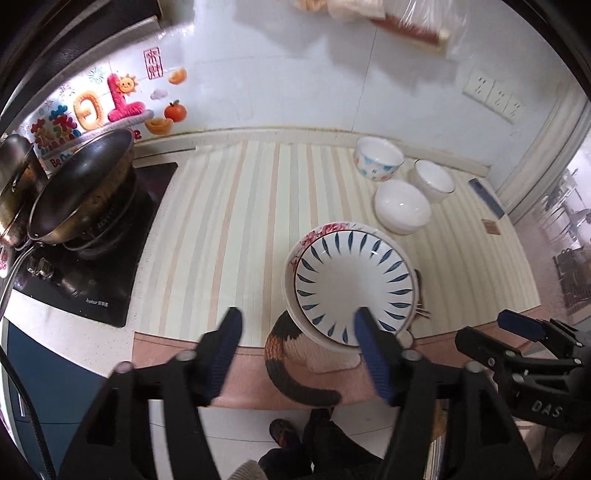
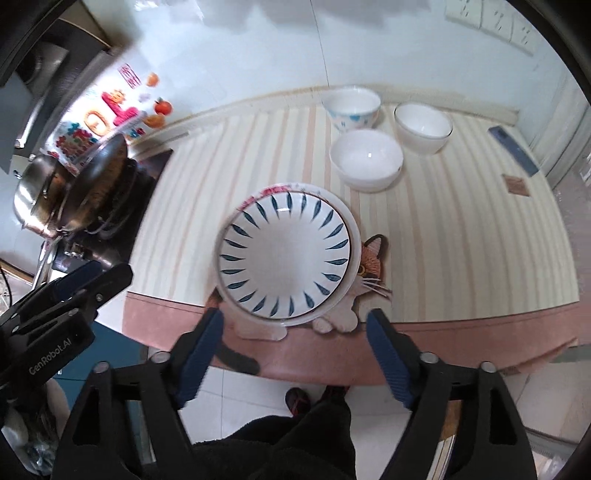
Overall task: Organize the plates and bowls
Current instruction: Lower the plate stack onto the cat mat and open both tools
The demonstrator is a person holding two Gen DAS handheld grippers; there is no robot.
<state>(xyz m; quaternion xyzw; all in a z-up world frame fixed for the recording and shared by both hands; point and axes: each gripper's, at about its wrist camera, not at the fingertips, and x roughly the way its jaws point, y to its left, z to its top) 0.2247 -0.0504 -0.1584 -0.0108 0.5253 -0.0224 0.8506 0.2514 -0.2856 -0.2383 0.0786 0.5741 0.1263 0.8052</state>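
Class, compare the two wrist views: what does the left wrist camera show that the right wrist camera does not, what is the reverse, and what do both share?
Only the left wrist view shows the brush on the wall, in plastic wrap. Only the right wrist view shows the cat's face on the mat beside the plates. Both share the blue-leaf plate stacked on a floral plate, three bowls, the dark wok, and both open grippers: left, right.

The left gripper (image 1: 295, 325) hangs above the counter's near edge with its blue-padded jaws spread wide and nothing between them. Its right finger (image 1: 369, 343) overlaps the near rim of a leaf-patterned plate (image 1: 354, 280), which sits nested in a floral plate (image 1: 314, 236) on a striped mat (image 1: 229, 229). Beyond lie three bowls: a patterned bowl (image 1: 378, 158), a plain bowl (image 1: 402, 206) and a glass bowl (image 1: 434, 181). A wok (image 1: 77, 192) stands on the stove (image 1: 103, 273) at left. The right gripper (image 1: 524, 325) shows at lower right.
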